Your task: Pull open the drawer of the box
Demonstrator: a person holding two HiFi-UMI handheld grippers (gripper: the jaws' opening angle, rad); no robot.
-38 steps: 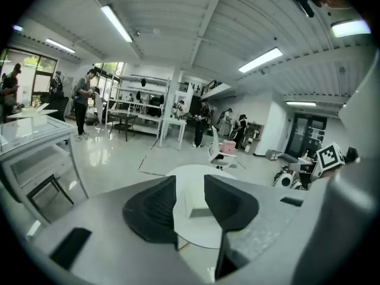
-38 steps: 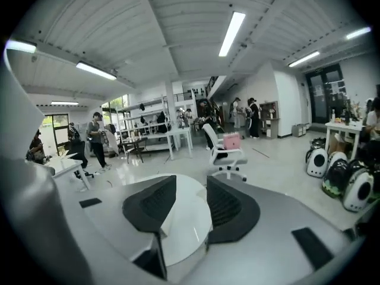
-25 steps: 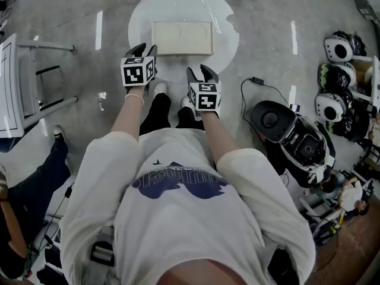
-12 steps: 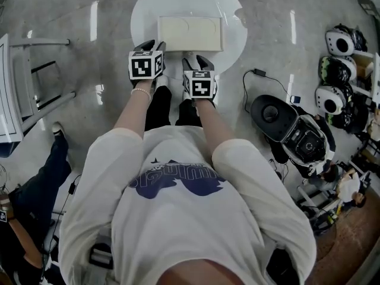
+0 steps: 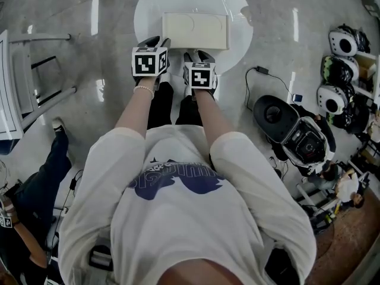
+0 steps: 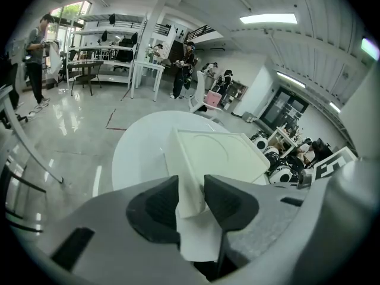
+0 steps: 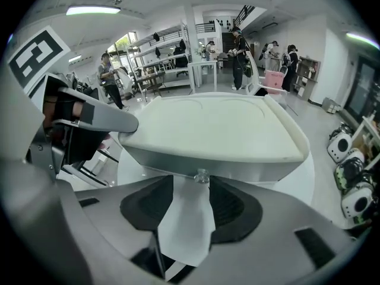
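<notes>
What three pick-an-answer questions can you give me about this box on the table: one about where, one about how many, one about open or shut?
1. Where is the flat cream rectangular box?
A on the round white table
B on a shelf
C on a chair

2. How many small clear knobs show on its front?
A none
B one
C three

3. How do the jaws of the right gripper stand?
A shut on the knob
B shut on a cloth
C apart

Answers:
1 A, the head view shows it resting on the table top.
2 B, the right gripper view shows a single knob.
3 C, a gap shows between them, with the knob at their tips.
</notes>
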